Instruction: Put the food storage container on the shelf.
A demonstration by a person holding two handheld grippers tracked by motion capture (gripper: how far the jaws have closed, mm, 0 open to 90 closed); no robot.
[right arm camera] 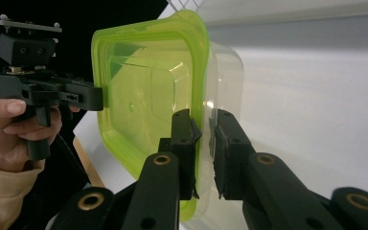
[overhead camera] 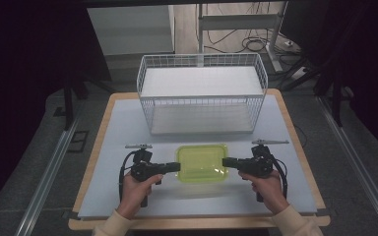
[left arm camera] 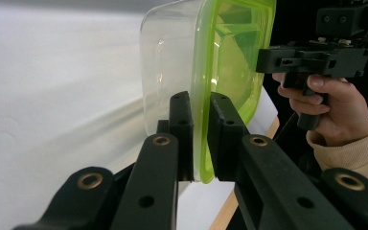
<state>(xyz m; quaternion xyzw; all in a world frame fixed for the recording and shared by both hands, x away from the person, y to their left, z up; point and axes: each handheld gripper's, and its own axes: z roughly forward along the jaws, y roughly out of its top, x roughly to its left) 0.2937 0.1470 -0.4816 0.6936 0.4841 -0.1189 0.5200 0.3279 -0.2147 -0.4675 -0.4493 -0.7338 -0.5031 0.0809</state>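
Carrying step: I'm holding the clear plastic food container with the lime-green lid (overhead camera: 201, 162) between both claws, one on each short side, over the front half of the pale grey table mat (overhead camera: 118, 128). Judging by its shadow on the mat, it's off the surface, sitting level. My left gripper (overhead camera: 176, 167) is clamped on the left lid rim; in the left gripper view the jaws are nearly together, pinching the green flange (left arm camera: 202, 143) with the clear tub on one side. My right gripper (overhead camera: 226, 162) is doing the same on the opposite rim; the right gripper view is showing the pads pressing the lid edge (right arm camera: 202, 143), only a thin gap for the flange. The white wire basket (overhead camera: 202, 93) is standing just behind, open top, empty as far as I can see. Next move, my guess: lifting higher in sync to clear the basket's front wall, then going forward and down into it. Both hands need matching height, or the rim could slip out of a pinch.
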